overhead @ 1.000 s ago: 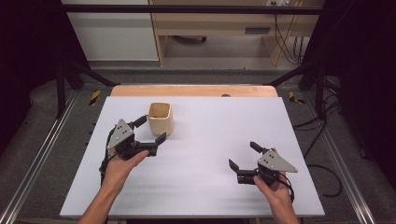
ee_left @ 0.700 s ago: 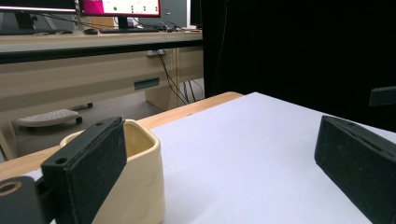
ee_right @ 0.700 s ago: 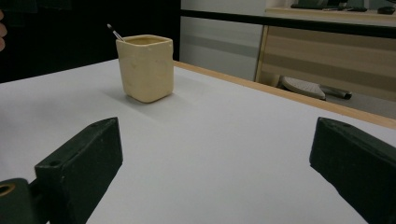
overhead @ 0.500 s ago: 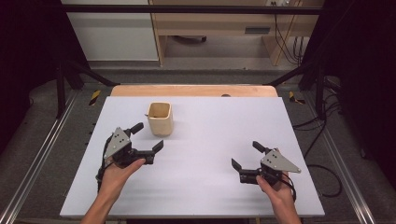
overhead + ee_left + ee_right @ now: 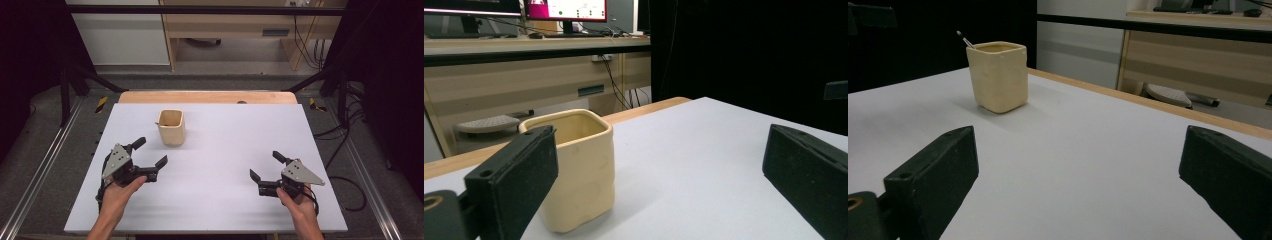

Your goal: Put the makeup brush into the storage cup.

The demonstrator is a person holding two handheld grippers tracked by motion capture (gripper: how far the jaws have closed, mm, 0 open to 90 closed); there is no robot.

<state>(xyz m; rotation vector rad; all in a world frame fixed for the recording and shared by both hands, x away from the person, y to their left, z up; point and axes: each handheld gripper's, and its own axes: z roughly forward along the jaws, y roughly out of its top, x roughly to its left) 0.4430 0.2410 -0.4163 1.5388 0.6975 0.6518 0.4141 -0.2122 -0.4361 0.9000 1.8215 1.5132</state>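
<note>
Cream square-sided ceramic cup (image 5: 171, 127) stood upright on the white table (image 5: 225, 150), far-left of centre, thin stick (image 5: 964, 38) poking out of it. Your left gripper (image 5: 148, 159) sat near it, fingers spread wide, empty. Right gripper (image 5: 264, 166) was well apart, also wide open, empty. Cup looked rigid, glazed, probably slippery and breakable; clamp two opposite flat walls mid-height.
</note>
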